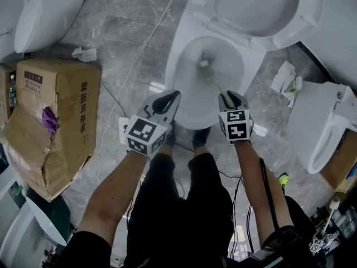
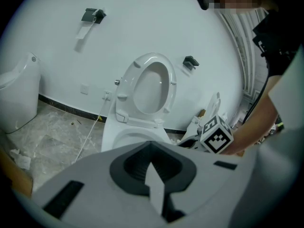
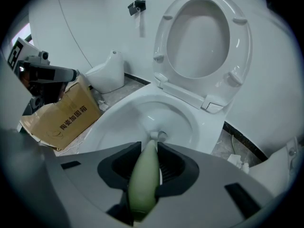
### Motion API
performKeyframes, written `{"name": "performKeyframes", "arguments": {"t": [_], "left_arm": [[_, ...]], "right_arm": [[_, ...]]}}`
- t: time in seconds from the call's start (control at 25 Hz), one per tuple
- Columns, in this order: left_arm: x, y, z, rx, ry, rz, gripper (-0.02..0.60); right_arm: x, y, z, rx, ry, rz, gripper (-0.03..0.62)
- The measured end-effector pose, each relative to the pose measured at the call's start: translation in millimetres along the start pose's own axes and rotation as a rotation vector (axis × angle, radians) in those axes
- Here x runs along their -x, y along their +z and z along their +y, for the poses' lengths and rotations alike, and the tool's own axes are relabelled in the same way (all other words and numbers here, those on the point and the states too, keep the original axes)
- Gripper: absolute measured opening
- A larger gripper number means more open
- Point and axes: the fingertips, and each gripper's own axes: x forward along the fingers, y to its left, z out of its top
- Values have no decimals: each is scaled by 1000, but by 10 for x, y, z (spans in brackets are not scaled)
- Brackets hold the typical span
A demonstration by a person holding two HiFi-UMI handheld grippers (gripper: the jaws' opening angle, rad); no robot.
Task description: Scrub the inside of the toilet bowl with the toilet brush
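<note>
Right gripper (image 1: 227,98): jaws clamped on toilet brush (image 1: 206,66) handle, head low in toilet bowl (image 1: 179,71). Left gripper (image 1: 167,101): jaws together, empty. Best approach: firm grip, bristles circling the wall beneath the rim.

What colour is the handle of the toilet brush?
The toilet brush handle is pale green; it shows best in the right gripper view.

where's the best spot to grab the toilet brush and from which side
Grip the thick pale-green handle end of the toilet brush, coming from the bowl's front. Its head sits down in the toilet bowl and the handle slants up toward the person. The right tongs are shut on it there.
</note>
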Motion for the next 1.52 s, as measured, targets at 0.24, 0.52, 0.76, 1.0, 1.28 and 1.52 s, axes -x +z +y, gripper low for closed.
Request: {"name": "performKeyframes", "arguments": {"t": [0.24,0.52,0.76,1.0,1.28,1.52], "left_arm": [[66,-42,44,-2,5,5,9],[103,-82,89,2,13,7,9],[102,-112,105,4,15,5,9],[98,-97,148,-6,30,0,9],[52,-80,101,-4,20,-2,9],[65,-86,110,-7,25,-3,9]], "right_arm": [[-39,93,55,3,6,-15,112],[-119,242,32,23,5,-24,112],[-209,400,-76,47,-8,-36,112],[-272,498,-265,36,-44,-51,112],[-242,417,-438,19,-77,-37,112],[-167,318,-491,-24,-97,-40,112]]}}
